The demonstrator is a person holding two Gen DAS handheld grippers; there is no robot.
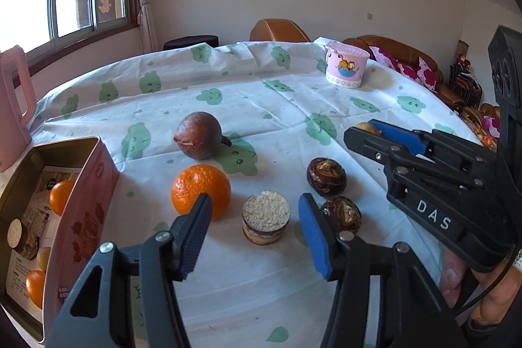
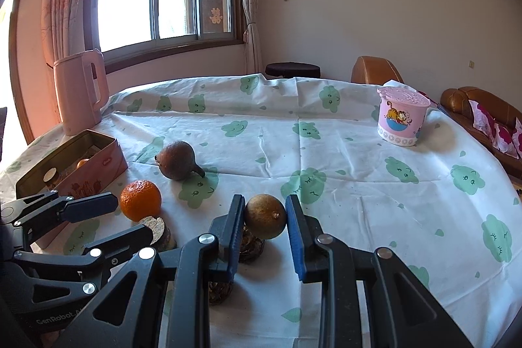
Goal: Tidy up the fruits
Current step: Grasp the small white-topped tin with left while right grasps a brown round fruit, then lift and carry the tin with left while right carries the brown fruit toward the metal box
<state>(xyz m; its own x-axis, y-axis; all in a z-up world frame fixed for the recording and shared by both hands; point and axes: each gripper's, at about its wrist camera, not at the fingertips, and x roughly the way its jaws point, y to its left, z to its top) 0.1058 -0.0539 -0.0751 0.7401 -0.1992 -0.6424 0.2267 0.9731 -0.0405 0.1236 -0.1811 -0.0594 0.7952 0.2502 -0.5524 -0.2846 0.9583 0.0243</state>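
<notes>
Right gripper (image 2: 265,217) has its fingers clamped on a small round brownish-green fruit (image 2: 265,216) lifted above the desk (image 2: 359,185), so next it needs carrying left into the open pink tin box (image 1: 98,181), while the left gripper (image 1: 254,234) hovers half-open and empty near the orange (image 1: 200,188).

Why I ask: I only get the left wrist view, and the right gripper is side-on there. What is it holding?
Observer: The right gripper is shut on a round brownish fruit, which is pressed between both pads.
Operator: And the pink thing cut off at my far left edge?
Observer: That is a pink kettle, standing upright on the table just behind the open tin.
</notes>
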